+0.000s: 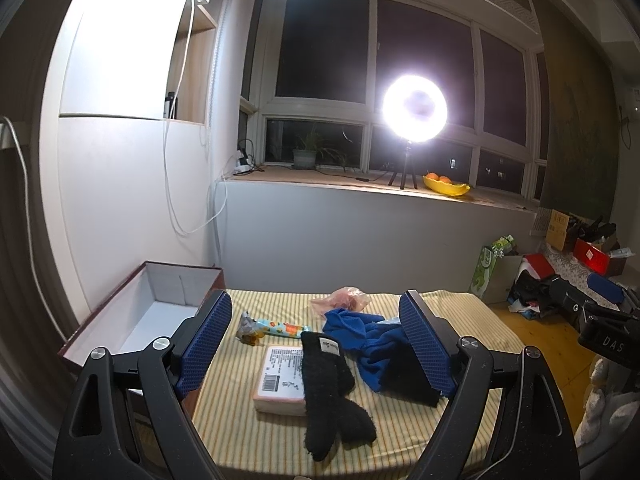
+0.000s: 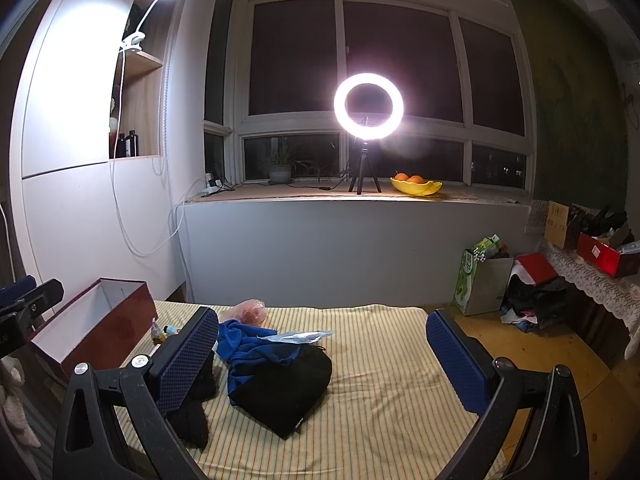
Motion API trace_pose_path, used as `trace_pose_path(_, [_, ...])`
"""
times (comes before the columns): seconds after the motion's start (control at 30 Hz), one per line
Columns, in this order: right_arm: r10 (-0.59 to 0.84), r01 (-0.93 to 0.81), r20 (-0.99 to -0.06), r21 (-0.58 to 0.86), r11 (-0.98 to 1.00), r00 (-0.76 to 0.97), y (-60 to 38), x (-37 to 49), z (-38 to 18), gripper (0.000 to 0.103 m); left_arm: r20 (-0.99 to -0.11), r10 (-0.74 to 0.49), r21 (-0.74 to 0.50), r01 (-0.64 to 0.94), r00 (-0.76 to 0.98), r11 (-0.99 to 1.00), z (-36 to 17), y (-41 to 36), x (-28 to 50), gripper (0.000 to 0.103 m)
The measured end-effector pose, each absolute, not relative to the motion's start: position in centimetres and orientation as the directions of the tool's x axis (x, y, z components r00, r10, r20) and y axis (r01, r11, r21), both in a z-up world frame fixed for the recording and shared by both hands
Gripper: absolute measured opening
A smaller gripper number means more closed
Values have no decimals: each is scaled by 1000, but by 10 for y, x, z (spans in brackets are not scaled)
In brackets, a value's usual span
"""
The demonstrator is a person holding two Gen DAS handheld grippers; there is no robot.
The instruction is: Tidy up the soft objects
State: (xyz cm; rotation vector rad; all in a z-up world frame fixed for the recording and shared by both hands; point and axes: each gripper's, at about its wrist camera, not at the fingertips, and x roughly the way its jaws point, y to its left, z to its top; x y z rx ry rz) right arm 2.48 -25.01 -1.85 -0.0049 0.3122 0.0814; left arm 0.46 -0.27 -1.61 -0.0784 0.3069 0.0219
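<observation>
Over the striped bed, both the left gripper [image 1: 316, 344] and right gripper [image 2: 322, 356] hover spread and empty, so nothing's picked yet; reaching the black socks [image 1: 330, 392] for the box [image 1: 132, 312] looks next.

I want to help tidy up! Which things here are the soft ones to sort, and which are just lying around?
For the job: black socks, blue cloth, black pouch, open box.

Just lying about: labelled packet, snack wrapper, pink bag, fruit bowl.
</observation>
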Motion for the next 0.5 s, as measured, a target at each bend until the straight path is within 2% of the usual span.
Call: trace_pose_path(0.5, [90,-89,-359,19,996,929,-254,34,-28,103,-356,15,-87,-49,934,995,-31,12,11,86])
